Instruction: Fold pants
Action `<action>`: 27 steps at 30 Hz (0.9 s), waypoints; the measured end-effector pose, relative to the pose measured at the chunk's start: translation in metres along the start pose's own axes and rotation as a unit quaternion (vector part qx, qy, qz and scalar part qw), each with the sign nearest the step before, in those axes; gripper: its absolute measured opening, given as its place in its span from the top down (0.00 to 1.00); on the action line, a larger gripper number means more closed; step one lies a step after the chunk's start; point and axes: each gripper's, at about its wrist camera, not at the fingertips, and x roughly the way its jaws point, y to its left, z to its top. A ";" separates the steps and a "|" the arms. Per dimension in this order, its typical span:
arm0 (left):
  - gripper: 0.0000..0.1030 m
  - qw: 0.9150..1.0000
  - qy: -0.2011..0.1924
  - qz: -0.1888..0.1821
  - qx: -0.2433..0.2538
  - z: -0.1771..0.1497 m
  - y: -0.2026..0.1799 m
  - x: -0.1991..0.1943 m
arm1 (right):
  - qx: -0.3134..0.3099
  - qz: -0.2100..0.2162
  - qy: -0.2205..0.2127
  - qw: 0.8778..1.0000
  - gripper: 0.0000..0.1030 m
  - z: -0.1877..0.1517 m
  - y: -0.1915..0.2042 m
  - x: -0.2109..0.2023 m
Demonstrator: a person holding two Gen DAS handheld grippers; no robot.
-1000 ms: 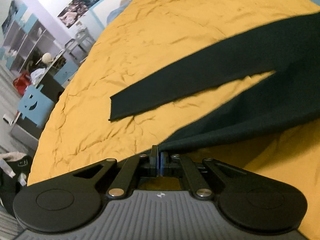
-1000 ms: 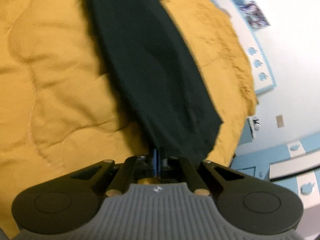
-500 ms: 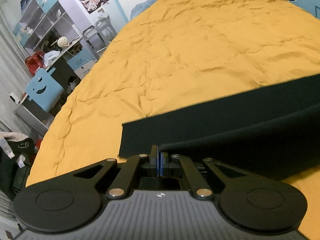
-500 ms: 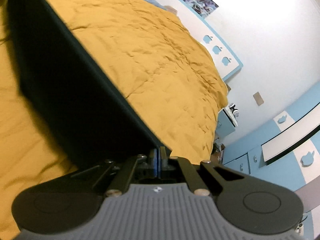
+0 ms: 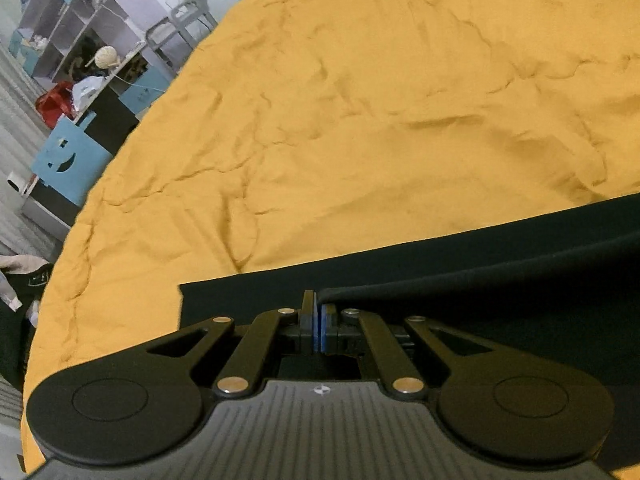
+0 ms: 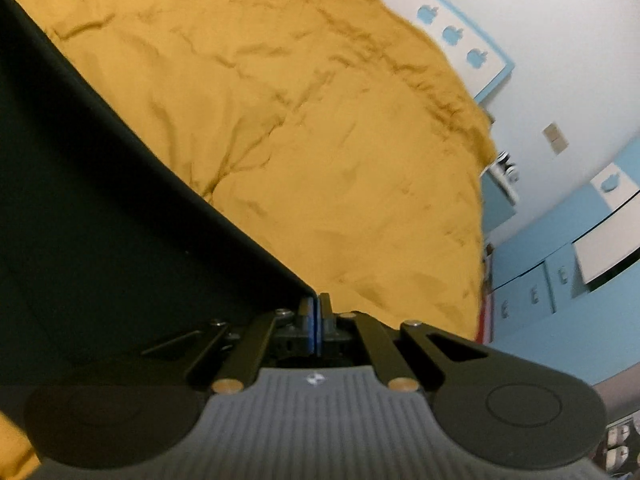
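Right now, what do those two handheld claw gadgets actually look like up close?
They look alike. The left gripper and right gripper each have matte black linkage bars with silver rivets, round black discs at both sides, a ribbed grey body bearing a small white logo, and blue pads inside the black fingers. No cables or sleeves show.

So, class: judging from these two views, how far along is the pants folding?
Done: one leg of the pants lies over the other on the bedspread. In hand: both tongs, left and right, are shut on the fabric edge. Left: release, then fold across the length.
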 end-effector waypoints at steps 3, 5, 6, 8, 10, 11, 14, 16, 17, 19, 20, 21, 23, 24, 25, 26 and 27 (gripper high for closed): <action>0.99 1.000 0.004 -0.002 0.003 0.003 -0.008 0.013 | 0.003 0.009 0.012 1.000 1.00 -0.002 0.002 0.021; 0.99 1.000 0.003 -0.004 0.005 0.003 -0.011 0.019 | 0.005 0.012 0.016 1.000 1.00 -0.005 0.003 0.028; 0.99 1.000 0.003 -0.006 0.005 0.002 -0.012 0.021 | 0.009 0.014 0.016 1.000 1.00 -0.008 0.003 0.031; 0.99 1.000 0.001 -0.010 0.002 0.002 -0.014 0.024 | 0.020 0.020 0.019 0.999 1.00 -0.011 0.002 0.037; 0.99 1.000 0.002 -0.015 -0.007 0.001 -0.012 0.025 | 0.025 0.023 0.022 0.999 1.00 -0.013 0.005 0.041; 0.99 1.000 0.002 -0.017 -0.011 0.001 -0.012 0.025 | 0.028 0.023 0.022 0.999 1.00 -0.014 0.006 0.042; 0.99 0.999 -0.010 -0.020 -0.026 0.001 -0.007 0.011 | 0.042 0.019 0.011 0.999 1.00 -0.015 0.005 0.036; 0.99 0.999 -0.011 -0.023 -0.027 0.004 -0.001 0.003 | 0.050 0.019 0.003 0.999 1.00 -0.015 0.000 0.023; 0.99 0.999 -0.013 -0.024 -0.026 0.006 0.001 0.000 | 0.055 0.020 0.000 0.998 1.00 -0.015 -0.003 0.015; 0.99 0.999 -0.012 -0.024 -0.023 0.011 0.003 0.000 | 0.059 0.016 -0.010 0.998 1.00 -0.013 -0.008 0.005; 0.99 0.999 -0.009 -0.022 -0.023 0.013 0.001 0.004 | 0.065 0.017 -0.010 0.998 1.00 -0.011 -0.010 0.005; 0.99 0.999 -0.006 -0.020 -0.025 0.016 -0.001 0.008 | 0.069 0.018 -0.008 0.997 1.00 -0.009 -0.010 0.009; 0.99 0.999 0.002 -0.019 -0.028 0.018 -0.005 0.017 | 0.072 0.017 -0.002 0.997 1.00 -0.006 -0.009 0.020; 0.99 0.999 0.009 -0.020 -0.027 0.018 -0.007 0.021 | 0.077 0.018 0.003 0.997 1.00 -0.006 -0.008 0.026; 0.99 0.999 0.016 -0.021 -0.022 0.015 -0.009 0.026 | 0.080 0.021 0.009 0.997 1.00 -0.006 -0.007 0.032; 0.95 0.999 0.015 -0.019 -0.020 0.014 -0.011 0.030 | 0.084 0.023 0.015 0.996 1.00 -0.008 -0.004 0.039; 0.88 1.000 0.012 -0.013 -0.020 0.013 -0.011 0.031 | 0.086 0.023 0.016 0.996 1.00 -0.009 -0.002 0.042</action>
